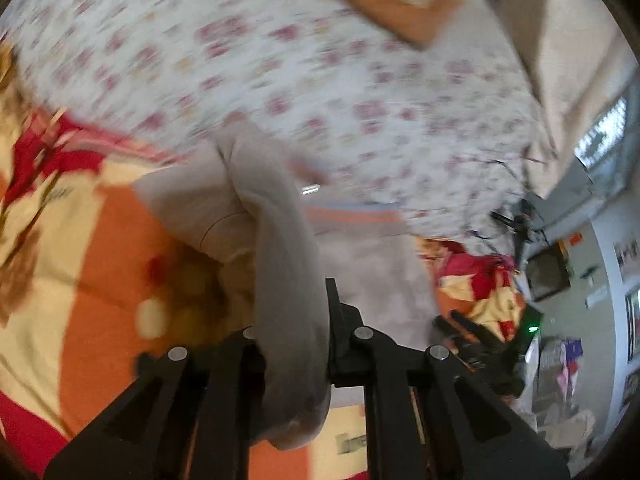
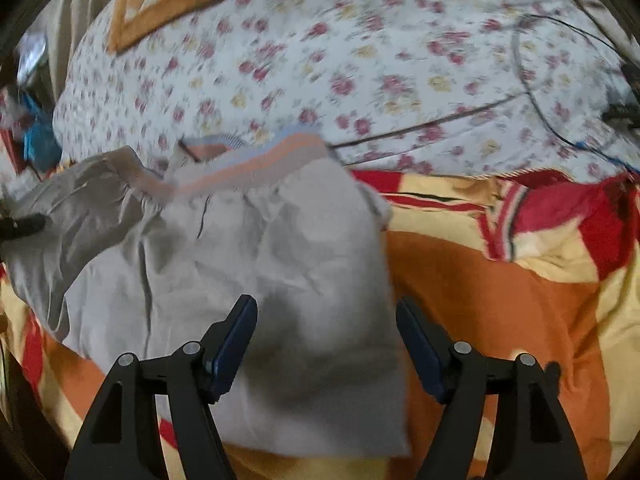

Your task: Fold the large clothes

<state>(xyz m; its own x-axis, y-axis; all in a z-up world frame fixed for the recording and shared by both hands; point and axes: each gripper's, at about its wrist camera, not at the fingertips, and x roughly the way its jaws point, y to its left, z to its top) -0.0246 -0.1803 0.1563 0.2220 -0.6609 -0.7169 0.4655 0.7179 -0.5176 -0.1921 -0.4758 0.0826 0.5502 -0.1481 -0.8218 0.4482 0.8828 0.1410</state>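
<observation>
On the bed, left hand-held gripper [image 1: 296, 320] pinches a fold of grey cloth trousers [image 2: 248, 256]; right hand-held gripper [image 2: 326, 320] hovers spread above them.

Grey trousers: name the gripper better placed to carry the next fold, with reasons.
Left, probably. The left gripper is already shut on a bunched fold of the grey trousers, lifted off the blanket. The right gripper hangs open above the cloth, gripping nothing.

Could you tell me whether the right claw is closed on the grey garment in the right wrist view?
No, the right claw stands open, its two fingers apart above the grey garment without pinching it.
</observation>
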